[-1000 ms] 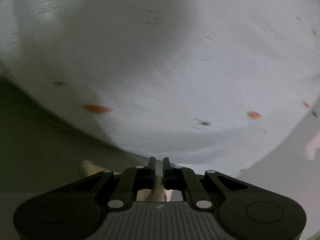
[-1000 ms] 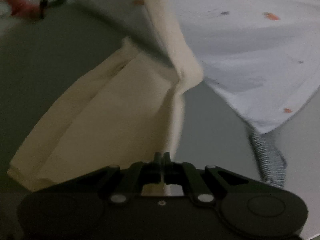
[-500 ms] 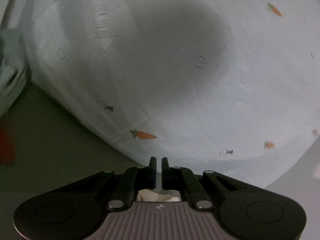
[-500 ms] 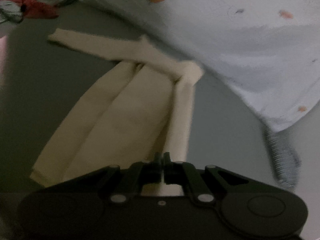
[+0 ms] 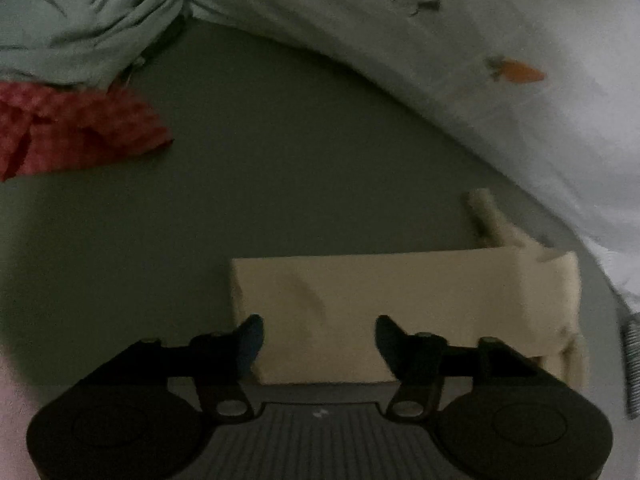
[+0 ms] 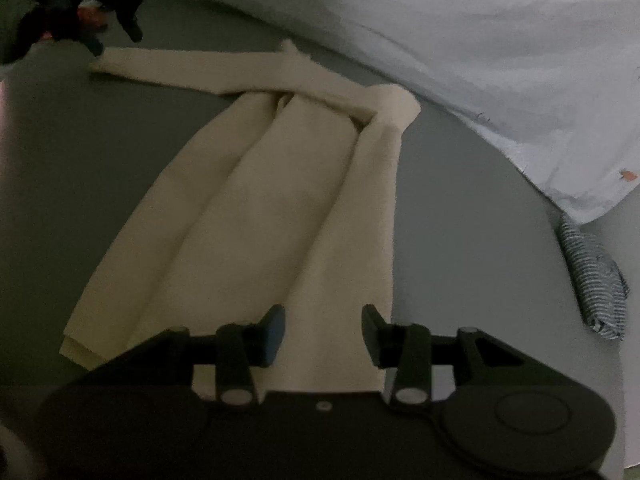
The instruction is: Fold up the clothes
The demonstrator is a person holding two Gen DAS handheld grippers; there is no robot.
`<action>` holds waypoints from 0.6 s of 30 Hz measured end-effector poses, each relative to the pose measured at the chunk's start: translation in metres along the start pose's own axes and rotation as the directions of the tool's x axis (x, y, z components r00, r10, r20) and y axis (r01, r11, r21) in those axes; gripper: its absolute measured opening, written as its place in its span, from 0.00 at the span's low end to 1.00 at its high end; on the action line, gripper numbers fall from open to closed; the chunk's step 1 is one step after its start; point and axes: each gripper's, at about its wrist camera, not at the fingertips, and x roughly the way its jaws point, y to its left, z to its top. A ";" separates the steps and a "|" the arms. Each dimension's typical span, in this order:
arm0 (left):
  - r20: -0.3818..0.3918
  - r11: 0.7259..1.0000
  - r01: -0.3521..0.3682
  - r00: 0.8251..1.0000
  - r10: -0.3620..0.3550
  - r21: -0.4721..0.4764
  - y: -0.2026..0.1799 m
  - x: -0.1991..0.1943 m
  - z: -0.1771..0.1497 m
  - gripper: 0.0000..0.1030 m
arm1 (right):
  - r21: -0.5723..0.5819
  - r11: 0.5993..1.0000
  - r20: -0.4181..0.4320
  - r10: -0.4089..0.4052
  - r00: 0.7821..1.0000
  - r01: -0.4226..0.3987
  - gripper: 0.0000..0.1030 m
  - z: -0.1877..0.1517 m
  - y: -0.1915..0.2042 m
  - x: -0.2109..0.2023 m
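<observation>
Cream garment (image 6: 276, 184) lies folded flat on grey table (image 5: 280, 152), sleeves crossed over its top, one sleeve stretched out toward the far left in right wrist view.

Left gripper (image 5: 319, 338): jaws opening, wide apart, nothing pinched; cream cloth lies under and between the tips, near its short edge.

Right gripper (image 6: 323, 334): jaws opening too, abt half spread, pads off the cloth; garment's lower end sits between them.

Nearby, w/ no contact seen: white carrot-print cloth (image 6: 500, 52) behind, striped item (image 6: 596, 280) at right, red cloth (image 5: 76, 128) and pale green cloth (image 5: 88, 16) at left.
</observation>
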 end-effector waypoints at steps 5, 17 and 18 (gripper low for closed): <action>0.062 1.000 0.013 0.998 -0.013 0.003 0.003 0.012 0.008 0.60 | -0.004 1.000 0.000 -0.008 1.000 0.008 0.39 -0.001 0.008 -0.002; 0.371 0.987 0.151 0.921 -0.120 -0.058 -0.019 -0.089 0.037 0.00 | 0.015 1.000 -0.062 0.017 0.998 -0.016 0.05 -0.009 0.006 0.011; 0.417 0.983 0.181 0.897 -0.146 -0.045 -0.024 -0.110 0.042 0.00 | 0.017 1.000 -0.060 0.022 0.998 -0.021 0.04 -0.009 0.006 0.012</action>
